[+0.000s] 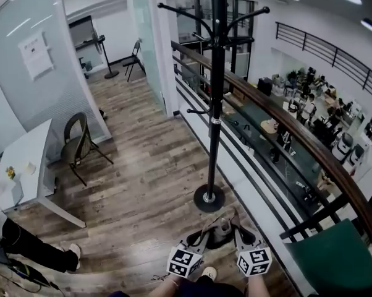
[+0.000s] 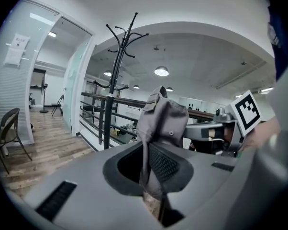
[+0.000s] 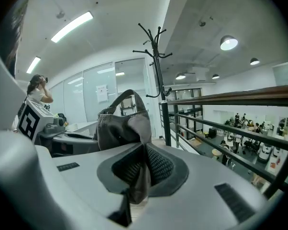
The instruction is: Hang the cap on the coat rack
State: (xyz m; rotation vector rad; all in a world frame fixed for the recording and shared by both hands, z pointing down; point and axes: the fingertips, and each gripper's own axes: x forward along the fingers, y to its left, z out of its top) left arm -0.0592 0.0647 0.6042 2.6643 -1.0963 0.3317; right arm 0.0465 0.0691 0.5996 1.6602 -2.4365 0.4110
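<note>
The grey cap (image 1: pixel 218 234) sits low in the centre of the head view, held between both grippers. The left gripper (image 2: pixel 151 169) has its fingers pinching a fold of the cap's fabric, and the right gripper (image 3: pixel 143 169) pinches another edge likewise. The coat rack (image 1: pixel 215 104) stands upright mid-frame, apart from the cap. The step in hand looks like the carry toward the rack. Next, the cap probably needs raising to a hook (image 1: pixel 258 10) at the top edge and lowering over its tip.
</note>
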